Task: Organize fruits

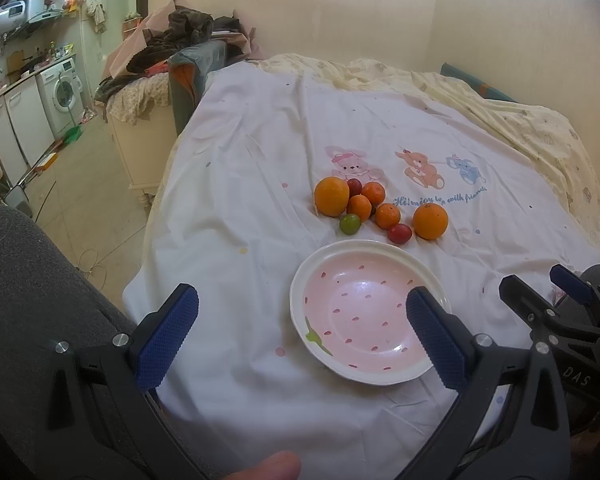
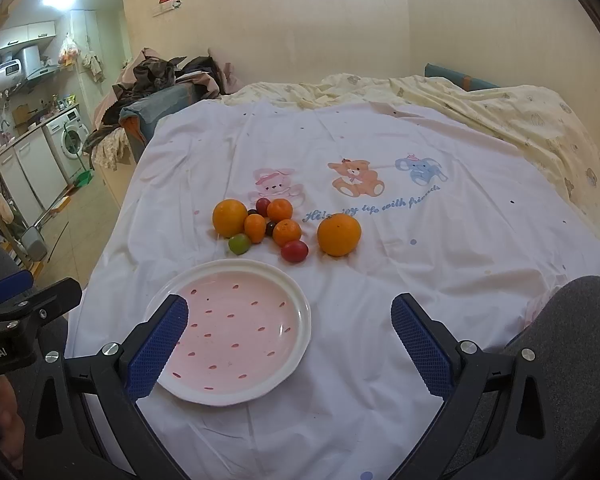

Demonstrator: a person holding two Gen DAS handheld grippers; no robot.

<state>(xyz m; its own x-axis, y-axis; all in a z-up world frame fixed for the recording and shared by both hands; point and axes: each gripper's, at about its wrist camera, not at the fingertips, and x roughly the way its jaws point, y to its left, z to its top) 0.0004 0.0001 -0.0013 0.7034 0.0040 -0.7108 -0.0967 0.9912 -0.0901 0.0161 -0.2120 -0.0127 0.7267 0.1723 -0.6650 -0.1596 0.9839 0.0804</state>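
A pink strawberry-pattern plate point(image 1: 380, 378) point(image 2: 300, 320) with a white rim lies empty on the white sheet. Behind it sits a cluster of fruit: a large orange point(image 1: 331, 195) point(image 2: 230, 217), small tangerines point(image 1: 359, 207) point(image 2: 287, 232), a green fruit point(image 1: 350, 224) point(image 2: 239, 243), a red fruit point(image 1: 399, 233) point(image 2: 294, 251) and a second large orange point(image 1: 430, 221) point(image 2: 339, 234) apart to the right. My left gripper point(image 1: 302, 334) is open and empty, hovering near the plate. My right gripper point(image 2: 290, 338) is open and empty, its left finger over the plate's edge.
The bed is covered by a white cartoon-print sheet point(image 1: 260, 184) with a yellow quilt point(image 1: 540, 128) at the far right. A chair piled with clothes point(image 1: 180, 52) stands at the left, beside a kitchen with a washing machine point(image 1: 62, 92). The right gripper shows in the left wrist view point(image 1: 560, 312).
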